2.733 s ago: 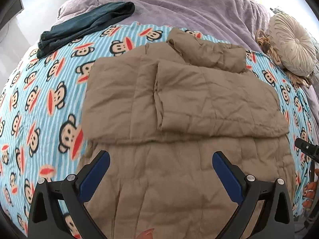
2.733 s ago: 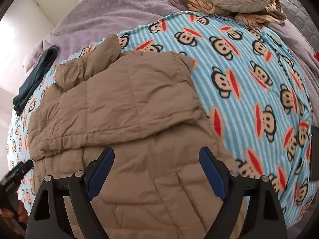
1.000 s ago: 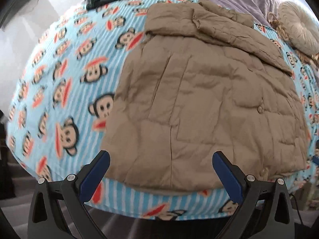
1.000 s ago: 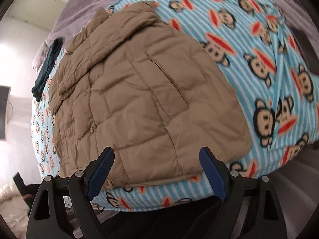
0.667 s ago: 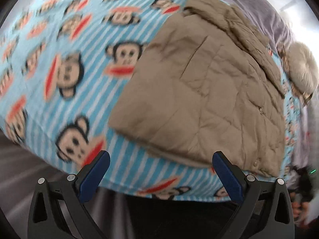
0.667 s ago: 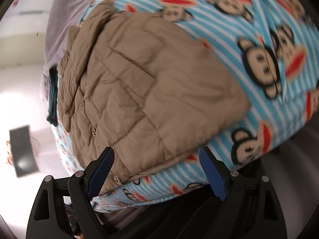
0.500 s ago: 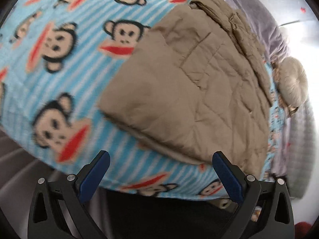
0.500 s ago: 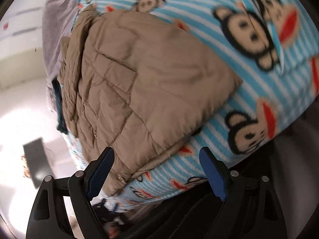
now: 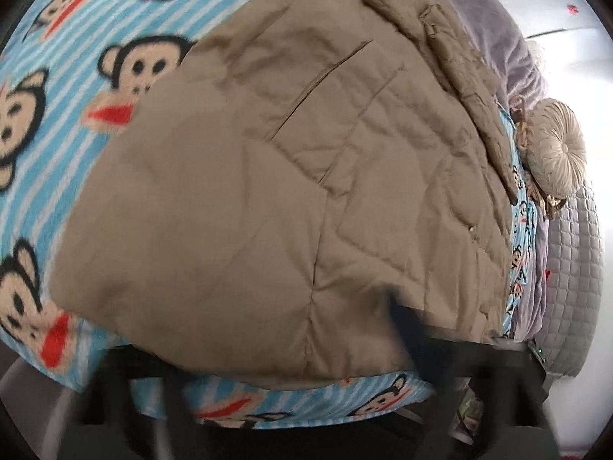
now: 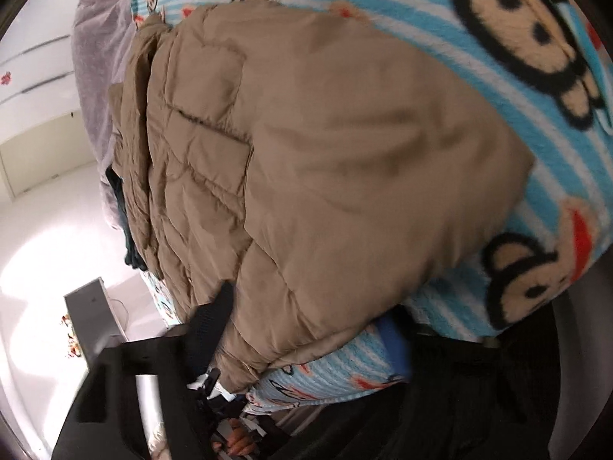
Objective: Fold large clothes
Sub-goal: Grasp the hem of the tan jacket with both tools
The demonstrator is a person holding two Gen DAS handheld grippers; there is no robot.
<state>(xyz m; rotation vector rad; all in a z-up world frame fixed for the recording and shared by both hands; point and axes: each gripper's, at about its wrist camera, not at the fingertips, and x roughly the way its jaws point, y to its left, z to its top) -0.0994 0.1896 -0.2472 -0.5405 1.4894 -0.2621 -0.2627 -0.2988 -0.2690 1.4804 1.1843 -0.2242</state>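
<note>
Item: tan quilted jacket (image 9: 291, 176), flat on monkey-print blanket (image 9: 76, 76). Left gripper (image 9: 291, 395) and right gripper (image 10: 306, 345) fingers were closing around jacket's near hem; grip unconfirmed. Advice: seize all layers before folding.

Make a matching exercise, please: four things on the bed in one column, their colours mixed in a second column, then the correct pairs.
Things:
1. jacket
2. monkey blanket
3. round cushion
4. bedspread

Colours:
A. lilac
B. blue and white stripes
C. cream
D. tan

Pairs: 1-D, 2-B, 3-C, 4-A
</note>
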